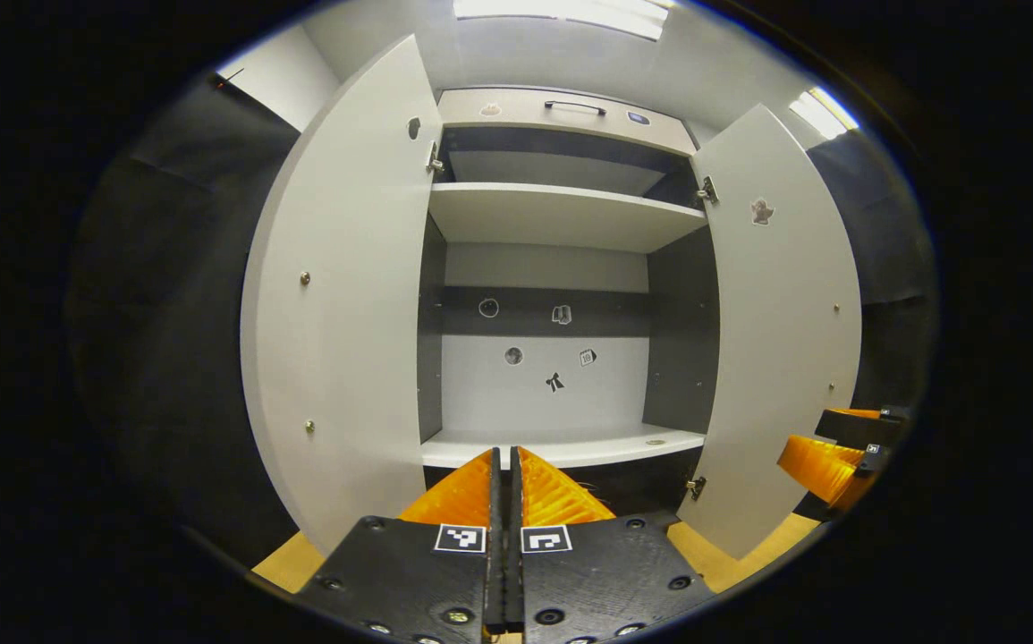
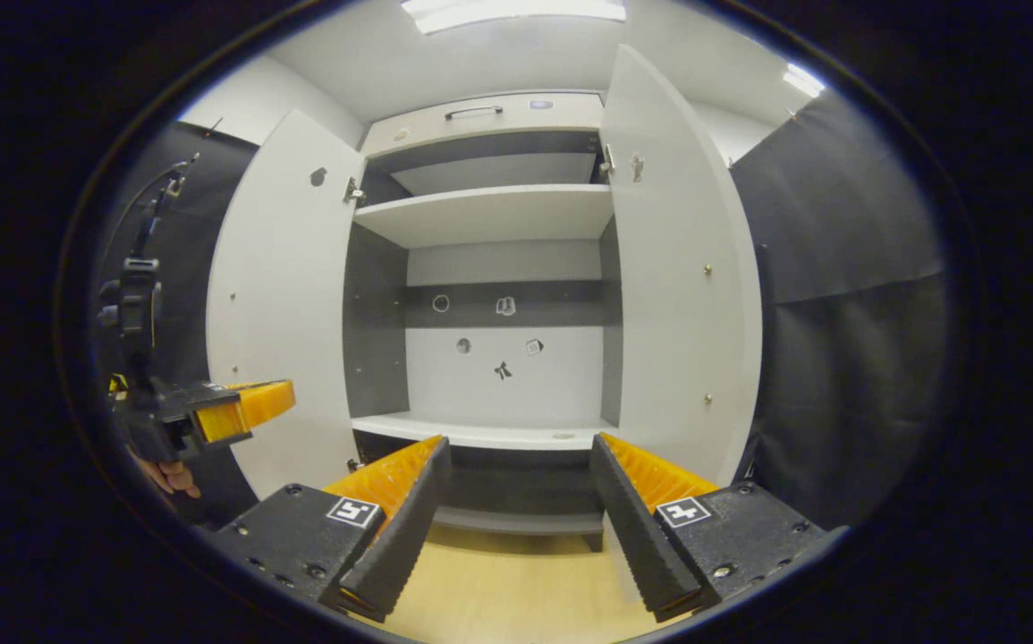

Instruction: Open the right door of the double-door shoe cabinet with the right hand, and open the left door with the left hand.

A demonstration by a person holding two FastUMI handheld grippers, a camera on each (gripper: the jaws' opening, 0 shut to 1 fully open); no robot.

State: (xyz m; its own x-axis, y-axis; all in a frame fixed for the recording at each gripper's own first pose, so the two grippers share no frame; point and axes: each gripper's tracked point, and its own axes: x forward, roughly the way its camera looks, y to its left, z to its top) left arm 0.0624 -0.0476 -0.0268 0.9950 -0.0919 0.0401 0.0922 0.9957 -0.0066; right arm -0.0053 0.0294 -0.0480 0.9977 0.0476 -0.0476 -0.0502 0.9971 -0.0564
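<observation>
Left tongs (image 1: 506, 474) are clenched, the two orange-backed fingers pressed flat together with nothing between them, aimed at the middle of the open shoe cabinet (image 1: 561, 215). Right tongs (image 2: 516, 501) are released, the fingers spread wide apart and empty, pointing toward the cabinet's lower shelf (image 2: 480, 434) and held clear of both doors.

Left door (image 1: 337, 295) stands fully swung out, its inner face showing two small screw heads and a dark sticker near the top edge; a hinge is visible at its upper corner. Right door (image 1: 780, 331) is likewise swung out, with a sticker high on its inner face and hinges at top and bottom. Neither door is touched by either tongs.

Cabinet interior shows an upper shelf (image 1: 561, 215), a lower shelf, and a back panel (image 1: 538, 376) carrying several small stickers. Above the opening sits a drawer front with a dark handle (image 1: 574, 106).

From the left gripper view, the right tongs appear low at the right edge, just beside the right door's lower outer corner. From the right gripper view, the left tongs (image 2: 243, 407) appear at the left, in front of the left door, with fingers of a hand (image 2: 167, 474) gripping beneath. Light wooden floor (image 2: 498, 590) lies below the cabinet.
</observation>
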